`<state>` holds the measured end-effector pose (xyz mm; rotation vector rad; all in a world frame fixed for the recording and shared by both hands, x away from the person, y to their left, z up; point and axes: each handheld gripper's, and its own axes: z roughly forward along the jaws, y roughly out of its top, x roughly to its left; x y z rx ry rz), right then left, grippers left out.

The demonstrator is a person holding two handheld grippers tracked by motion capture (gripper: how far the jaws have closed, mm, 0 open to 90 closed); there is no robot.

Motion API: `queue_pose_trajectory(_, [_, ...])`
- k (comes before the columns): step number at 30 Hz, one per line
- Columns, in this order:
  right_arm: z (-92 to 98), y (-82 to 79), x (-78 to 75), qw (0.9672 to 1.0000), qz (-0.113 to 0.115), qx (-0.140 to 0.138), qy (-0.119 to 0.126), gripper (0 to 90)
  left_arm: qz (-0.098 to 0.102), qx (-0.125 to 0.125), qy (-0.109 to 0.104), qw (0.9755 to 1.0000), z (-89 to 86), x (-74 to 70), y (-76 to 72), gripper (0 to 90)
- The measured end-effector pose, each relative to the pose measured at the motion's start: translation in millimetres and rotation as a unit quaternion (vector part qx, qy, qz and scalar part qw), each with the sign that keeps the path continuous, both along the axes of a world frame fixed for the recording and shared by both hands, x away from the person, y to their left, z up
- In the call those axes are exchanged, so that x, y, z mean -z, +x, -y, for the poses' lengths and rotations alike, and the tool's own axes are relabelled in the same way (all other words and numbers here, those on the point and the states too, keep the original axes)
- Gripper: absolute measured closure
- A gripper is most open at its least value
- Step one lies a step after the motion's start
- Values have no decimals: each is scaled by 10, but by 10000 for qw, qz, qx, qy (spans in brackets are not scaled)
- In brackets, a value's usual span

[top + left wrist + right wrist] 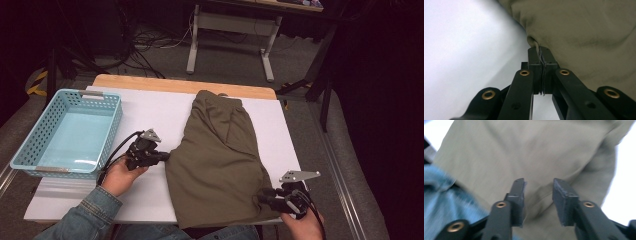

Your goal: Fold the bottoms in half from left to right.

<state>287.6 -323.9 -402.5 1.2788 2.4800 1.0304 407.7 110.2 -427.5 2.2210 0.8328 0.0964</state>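
Olive-green shorts (220, 150), soft matte cotton with shallow wrinkles, folded into a rough rectangle on the white table cover (150, 115), waistband at 12 o'clock. Perforated light-blue plastic basket (70, 132) sits at 9 o'clock of them, well apart. Left gripper (162, 156) is clamped on the shorts' left edge, fabric pinched between its fingers (534, 56). Right gripper (265, 196) at the 5 o'clock corner: jaws partly apart, fabric beneath and beyond its pads (562, 195), not pinched.

Left gripper (163, 156) jaws pressed together, level, right gripper (266, 196) jaws parted, both hands low, forearms entering from below
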Motion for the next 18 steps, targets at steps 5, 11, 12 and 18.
queue_pose_trajectory(5, [31,240,114,9975,150,672,-165,537,31,-11,-66,10000,8,10,-2,882])
queue_pose_trajectory(11, [36,387,206,9982,14,591,-117,900,-32,28,-152,9999,-3,13,0,876])
queue_pose_trajectory(12, [60,406,204,9982,-40,595,-101,900,-20,44,-179,9998,-6,11,1,873])
queue_pose_trajectory(18, [305,385,217,9956,-158,918,-117,900,-3,100,-382,9992,-19,-9,-14,734])
